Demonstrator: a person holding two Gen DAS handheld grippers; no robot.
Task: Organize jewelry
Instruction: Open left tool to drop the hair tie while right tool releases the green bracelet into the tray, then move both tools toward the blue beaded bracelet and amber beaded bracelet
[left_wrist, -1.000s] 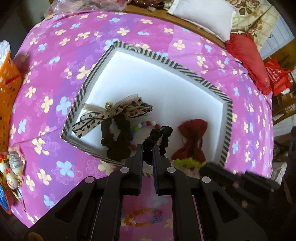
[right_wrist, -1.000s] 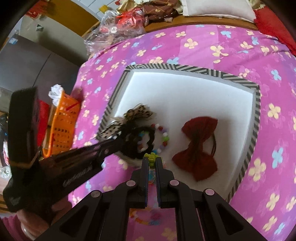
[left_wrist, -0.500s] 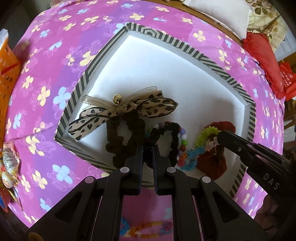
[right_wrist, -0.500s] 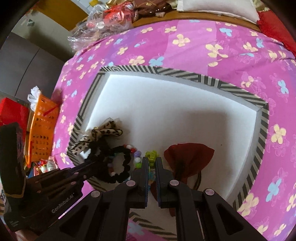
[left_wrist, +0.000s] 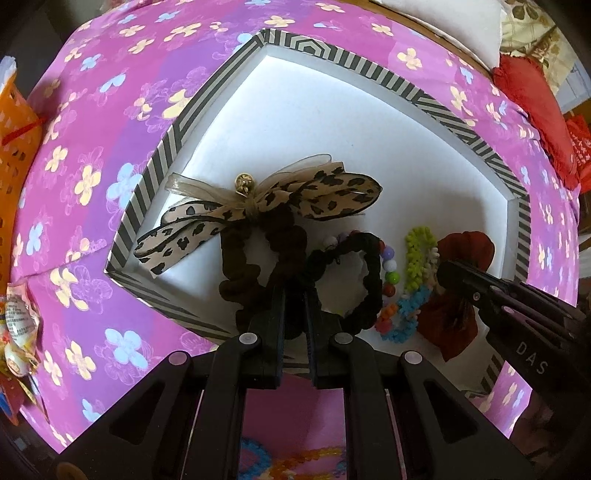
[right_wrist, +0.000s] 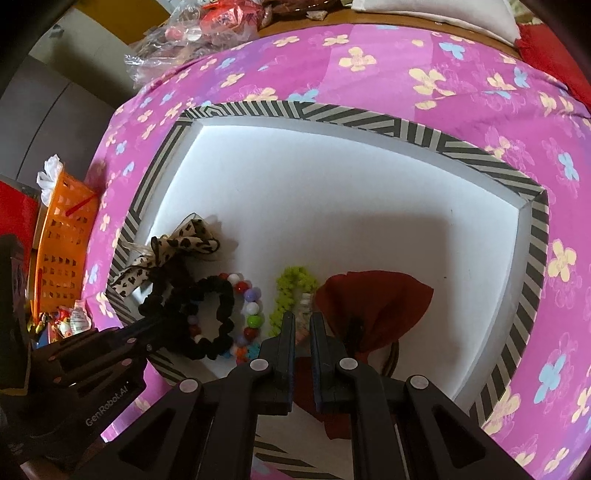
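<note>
A striped box (left_wrist: 369, 62) (right_wrist: 332, 114) with a white floor lies on the pink flowered cloth. Inside lie a leopard-print bow scrunchie (left_wrist: 295, 203) (right_wrist: 184, 236), a round-bead bracelet (left_wrist: 389, 266) (right_wrist: 251, 306) and a dark red bow (left_wrist: 465, 247) (right_wrist: 380, 302). My left gripper (left_wrist: 295, 299) points down at the box's near edge with the black hair tie (left_wrist: 373, 273) (right_wrist: 221, 295) between its fingers; its jaws are opening. My right gripper (right_wrist: 303, 321) is shut on the green, white and blue flower bracelet (left_wrist: 417, 251) (right_wrist: 291, 288), which rests on the floor beside the red bow.
An orange basket (right_wrist: 62, 251) stands left of the box. More bead bracelets (left_wrist: 295, 458) lie on the cloth under my left gripper. A red cushion (left_wrist: 532, 103) and a white pillow (right_wrist: 443, 14) sit at the far right, plastic bags (right_wrist: 192, 33) at the back.
Both grippers have sunk into the box with their loads. The black hair tie and the flower bracelet now rest on the white floor among the other pieces.
</note>
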